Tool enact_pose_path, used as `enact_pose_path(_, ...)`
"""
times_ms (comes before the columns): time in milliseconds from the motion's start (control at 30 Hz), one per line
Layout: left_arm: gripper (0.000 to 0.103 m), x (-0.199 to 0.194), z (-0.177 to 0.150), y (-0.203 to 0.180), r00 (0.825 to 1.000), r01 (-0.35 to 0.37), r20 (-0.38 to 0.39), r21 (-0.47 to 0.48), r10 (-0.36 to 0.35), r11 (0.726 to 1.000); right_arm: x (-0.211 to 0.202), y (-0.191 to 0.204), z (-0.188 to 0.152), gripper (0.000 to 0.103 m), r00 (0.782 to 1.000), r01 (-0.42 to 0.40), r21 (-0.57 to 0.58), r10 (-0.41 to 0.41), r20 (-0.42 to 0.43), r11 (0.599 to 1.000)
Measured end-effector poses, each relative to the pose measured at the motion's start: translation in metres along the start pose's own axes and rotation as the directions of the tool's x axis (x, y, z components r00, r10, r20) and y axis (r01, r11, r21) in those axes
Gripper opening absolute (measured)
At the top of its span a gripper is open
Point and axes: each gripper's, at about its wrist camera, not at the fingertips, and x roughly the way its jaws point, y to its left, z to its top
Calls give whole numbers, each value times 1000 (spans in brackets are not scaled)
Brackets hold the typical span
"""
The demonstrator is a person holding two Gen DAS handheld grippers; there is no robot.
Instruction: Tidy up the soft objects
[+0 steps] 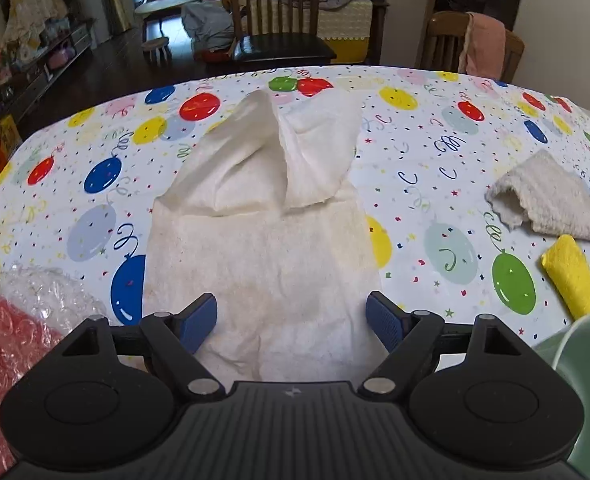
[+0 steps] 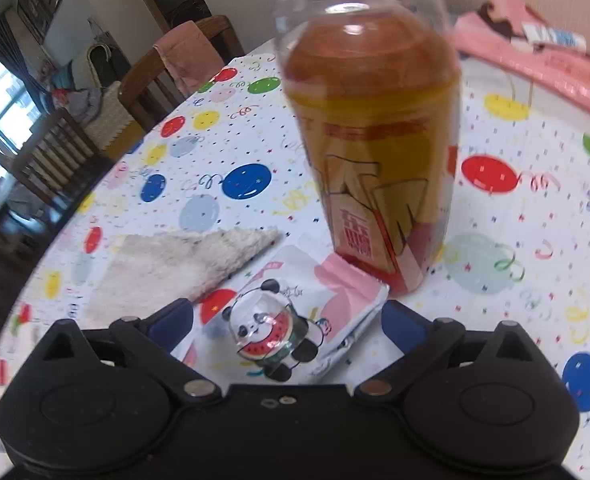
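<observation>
A: How far along is the sorting?

B: Early, by the look of it. The left gripper (image 1: 291,320) stands spread and empty over the near end of the white cloth (image 1: 263,248), whose far end is half folded back. The right gripper (image 2: 287,326) is spread too, with the panda tissue pack (image 2: 295,320) lying loose between its blue pads, not pinched.

A: And what is left?

B: Nearly everything. To the right of the left claw lie one fluffy towel (image 1: 555,200) and one yellow rolled cloth (image 1: 575,280); to its left, one heap of bubble wrap (image 1: 19,320).

A: Anything ahead of the right claw?

B: One tea bottle (image 2: 375,152) just beyond the pack. So three cloths and one pack, none gathered.
</observation>
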Motion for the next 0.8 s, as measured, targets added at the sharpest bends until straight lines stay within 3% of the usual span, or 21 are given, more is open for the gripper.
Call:
enact_pose_path(100, 79, 0, 0, 0, 1000, 4, 7, 12, -4, 1000, 7, 9, -1, 101, 999, 39, -31, -39, 15, 999)
enact_pose_path(200, 56, -2, -1, 0, 1000, 6, 15, 18, -6, 1000, 14, 16, -5, 101, 997, 80, -81, -80, 10, 993)
enact_pose_path(267, 34, -5, -2, 1, 1000, 1, 27, 11, -1, 1000, 16, 15, -8, 101, 997, 81, -91, -81, 6, 993)
enact_pose_path(433, 15, -8, 0, 3, 1000, -5, 30, 4, 5, 1000, 14, 16, -11, 93, 997, 77, -136, -77, 8, 988)
enact_pose_path(567, 8, -10, -2, 6, 999, -16, 27, -7, 17, 1000, 6, 16, -9, 71, 999, 53, -173, -52, 11, 983)
enact_pose_path(633, 6, -11, -3, 9, 1000, -19, 22, -18, 19, 1000, 3, 12, -9, 57, 999, 49, -178, -47, 19, 983)
enact_pose_path(700, 5, -13, -4, 11, 1000, -16, 16, -29, 16, 999, 0, 5, -7, 33, 999, 41, -173, -38, 22, 984)
enact_pose_path(800, 4, -19, -7, 15, 1000, -9, 13, -54, 9, 998, -5, -6, -3, 18, 1000, -5, -170, 9, 25, 985)
